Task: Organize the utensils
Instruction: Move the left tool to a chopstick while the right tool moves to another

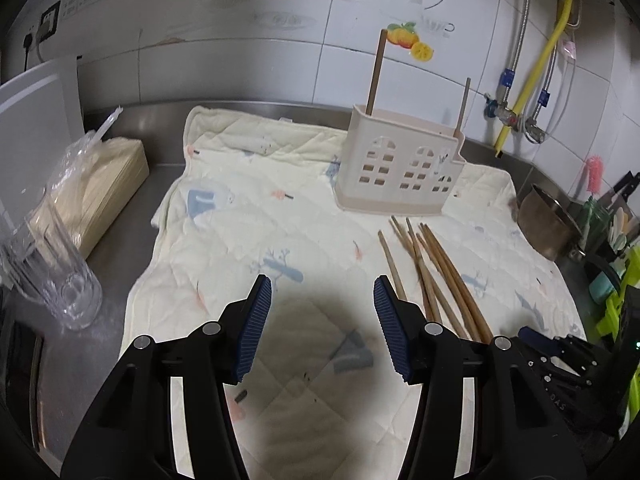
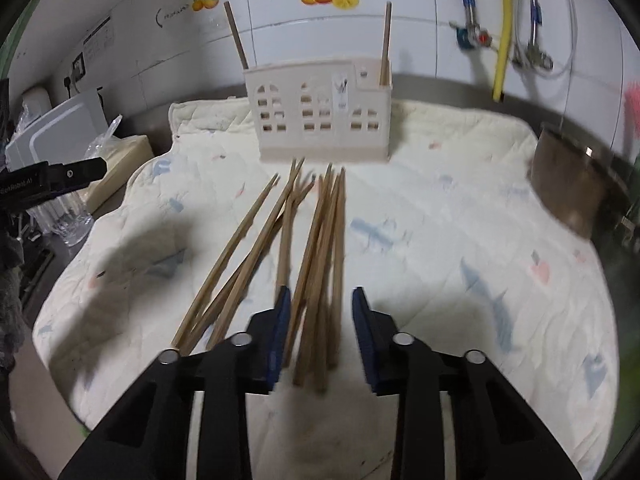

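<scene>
Currently we list: chopsticks (image 2: 316, 264) loose on cloth (image 2: 460, 208), 2 already upright in holder (image 2: 320, 116). Right gripper (image 2: 319, 320) fingers part-open astride several, none pinched yet; left gripper (image 1: 322, 320) approx half-open, empty.

In the right wrist view the chopsticks (image 2: 316, 264) smear with motion blur, their near ends hidden behind the fingers (image 2: 280, 336). The pot (image 2: 568, 192) is blurred too. The glass (image 1: 52, 276) runs off the left edge.

quilted cloth (image 1: 248, 216): covers steel counter
glass (image 1: 60, 276): L of cloth, on counter
pot (image 1: 548, 224): R edge of cloth
yellow hose (image 1: 536, 68): wall behind cloth
</scene>
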The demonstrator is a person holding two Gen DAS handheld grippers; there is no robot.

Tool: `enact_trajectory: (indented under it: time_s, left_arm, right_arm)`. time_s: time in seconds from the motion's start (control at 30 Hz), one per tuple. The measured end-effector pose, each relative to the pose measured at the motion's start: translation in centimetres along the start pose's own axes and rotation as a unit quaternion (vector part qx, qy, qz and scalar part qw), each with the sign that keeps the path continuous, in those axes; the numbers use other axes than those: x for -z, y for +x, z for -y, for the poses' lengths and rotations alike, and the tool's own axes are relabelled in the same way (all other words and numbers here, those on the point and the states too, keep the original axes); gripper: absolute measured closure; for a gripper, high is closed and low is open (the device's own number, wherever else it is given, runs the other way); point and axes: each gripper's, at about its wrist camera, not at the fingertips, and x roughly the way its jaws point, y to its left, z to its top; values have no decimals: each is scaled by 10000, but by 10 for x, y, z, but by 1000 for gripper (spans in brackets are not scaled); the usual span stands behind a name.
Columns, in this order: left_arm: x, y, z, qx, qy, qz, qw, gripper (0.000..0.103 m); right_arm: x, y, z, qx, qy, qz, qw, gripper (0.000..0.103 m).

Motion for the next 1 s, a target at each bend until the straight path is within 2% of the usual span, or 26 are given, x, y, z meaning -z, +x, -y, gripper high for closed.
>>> enact_trajectory:
  time_s: [0.3, 0.57, 0.63, 0.9, 1.0]
  left_arm:
    - [15, 4, -1, 45, -57, -174, 9998, 49]
    - [21, 4, -6, 120, -125, -217, 9996, 49]
    - [23, 4, -5, 167, -126, -231, 9995, 49]
    - [31, 7, 6, 365, -13, -325, 9988, 49]
    - [37, 8, 16, 492, 40, -393, 9980, 49]
  right_arm:
    - [10, 10, -12, -82, 0, -142, 9999, 89]
    - [6, 24, -13, 96, -40, -246, 9996, 90]
    - [6, 27, -14, 167, -88, -301, 9994, 94]
    - [5, 33, -16, 424, -232, -339, 9983, 96]
    - [5, 31, -14, 383, -184, -297, 9987, 96]
